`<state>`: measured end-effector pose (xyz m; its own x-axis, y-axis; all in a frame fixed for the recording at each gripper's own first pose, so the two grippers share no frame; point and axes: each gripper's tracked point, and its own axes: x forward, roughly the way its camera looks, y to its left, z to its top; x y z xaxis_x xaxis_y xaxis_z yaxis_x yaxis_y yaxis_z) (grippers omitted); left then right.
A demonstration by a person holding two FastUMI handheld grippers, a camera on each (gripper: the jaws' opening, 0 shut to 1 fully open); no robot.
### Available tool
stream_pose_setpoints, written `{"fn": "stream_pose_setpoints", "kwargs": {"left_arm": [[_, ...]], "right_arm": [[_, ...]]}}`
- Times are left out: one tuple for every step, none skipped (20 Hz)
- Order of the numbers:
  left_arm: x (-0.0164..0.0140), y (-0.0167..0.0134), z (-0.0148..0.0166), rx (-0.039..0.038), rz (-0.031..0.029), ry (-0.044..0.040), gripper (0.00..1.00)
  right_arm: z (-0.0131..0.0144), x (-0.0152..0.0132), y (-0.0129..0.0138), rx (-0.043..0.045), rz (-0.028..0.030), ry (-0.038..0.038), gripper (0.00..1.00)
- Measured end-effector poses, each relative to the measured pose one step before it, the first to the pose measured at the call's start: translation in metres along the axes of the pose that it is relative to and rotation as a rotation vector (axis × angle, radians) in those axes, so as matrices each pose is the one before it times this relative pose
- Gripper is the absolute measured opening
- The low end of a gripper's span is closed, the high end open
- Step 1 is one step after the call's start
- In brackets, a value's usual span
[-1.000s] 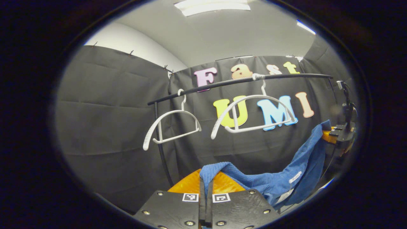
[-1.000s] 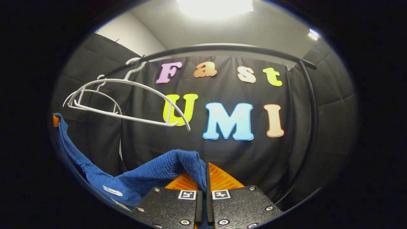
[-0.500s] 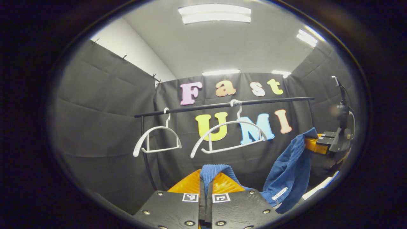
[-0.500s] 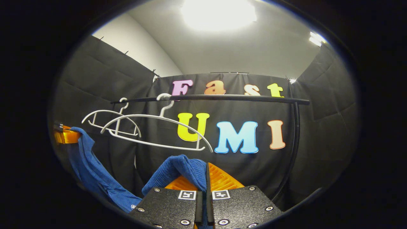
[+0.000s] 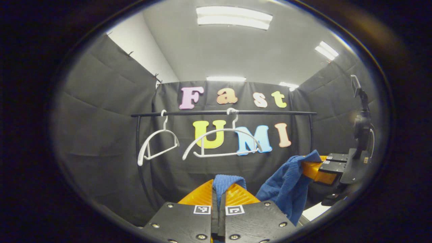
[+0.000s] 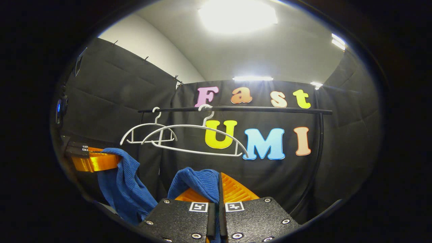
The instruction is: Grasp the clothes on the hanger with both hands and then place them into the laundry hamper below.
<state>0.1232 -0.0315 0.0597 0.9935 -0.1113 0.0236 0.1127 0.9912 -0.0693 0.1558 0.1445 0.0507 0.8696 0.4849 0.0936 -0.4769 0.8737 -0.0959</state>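
Two bare white hangers [image 5: 189, 143] hanging on the rail [image 5: 222, 112] mid-frame, left gripper [image 5: 218, 195] and right gripper [image 6: 218, 189] each pinching closed on the blue garment [image 5: 287, 182] drooping at lower frame between them.

Recording booth, not a lived-in room. Enclosed on the far side and both flanks by pinned black cloth walls [image 5: 101, 111], with plain white wall [image 6: 152, 50] exposed above the cloth at upper left. Lit by ceiling light panels [image 5: 233, 17]. Furnished with a black clothes rail [image 5: 222, 112] at the far side carrying two bare white hangers [image 5: 222, 143]. Fitted at right with a mounted camera on a stand [image 5: 362, 125].
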Motion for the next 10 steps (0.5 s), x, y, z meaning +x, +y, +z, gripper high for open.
{"fn": "stream_pose_setpoints", "kwargs": {"left_arm": [[-0.00597,-0.00226,-0.00870,-0.01259,0.00251,0.00469,0.00],[-0.00390,-0.00063,-0.00913,-0.00662,-0.00213,0.00793,0.00],[-0.00279,0.00170,-0.00967,0.00161,-0.00194,0.01538,0.00],[-0.00153,-0.00029,-0.01184,0.00633,-0.00377,0.02045,0.01],[-0.00017,-0.00445,-0.01395,0.00764,-0.00489,0.02034,0.01],[0.00097,-0.00099,-0.01273,0.00429,-0.00181,0.01935,0.01],[0.00033,0.00080,-0.01134,0.00044,-0.00433,0.02004,0.00],[0.00057,-0.00085,-0.01163,-0.00187,-0.00318,0.02170,0.05],[0.00165,-0.00298,-0.01417,-0.00152,-0.00244,0.02437,0.00],[0.00196,-0.00155,-0.01424,-0.00300,-0.00179,0.02610,0.05]], "right_arm": [[-0.00864,-0.00549,0.00587,0.00782,0.00286,0.01997,0.04],[-0.00883,-0.00357,0.00478,0.00779,0.00355,0.01685,0.04],[-0.00989,-0.00309,0.00548,0.00491,0.00403,0.02070,0.04],[-0.01073,-0.00296,0.00456,0.00326,0.00384,0.02337,0.04],[-0.01178,-0.00157,0.00434,0.00543,0.00222,0.02546,0.04],[-0.01204,-0.00116,0.00313,0.00987,0.00103,0.02668,0.04],[-0.01266,-0.00131,0.00260,0.01259,-0.00118,0.02440,0.05],[-0.01206,0.00437,-0.00670,0.00976,-0.00219,0.02170,0.04],[-0.01264,-0.00099,0.00161,0.00392,-0.00315,0.02667,0.04],[-0.01420,-0.00095,0.00021,-0.00110,-0.00101,0.02778,0.04]]}}
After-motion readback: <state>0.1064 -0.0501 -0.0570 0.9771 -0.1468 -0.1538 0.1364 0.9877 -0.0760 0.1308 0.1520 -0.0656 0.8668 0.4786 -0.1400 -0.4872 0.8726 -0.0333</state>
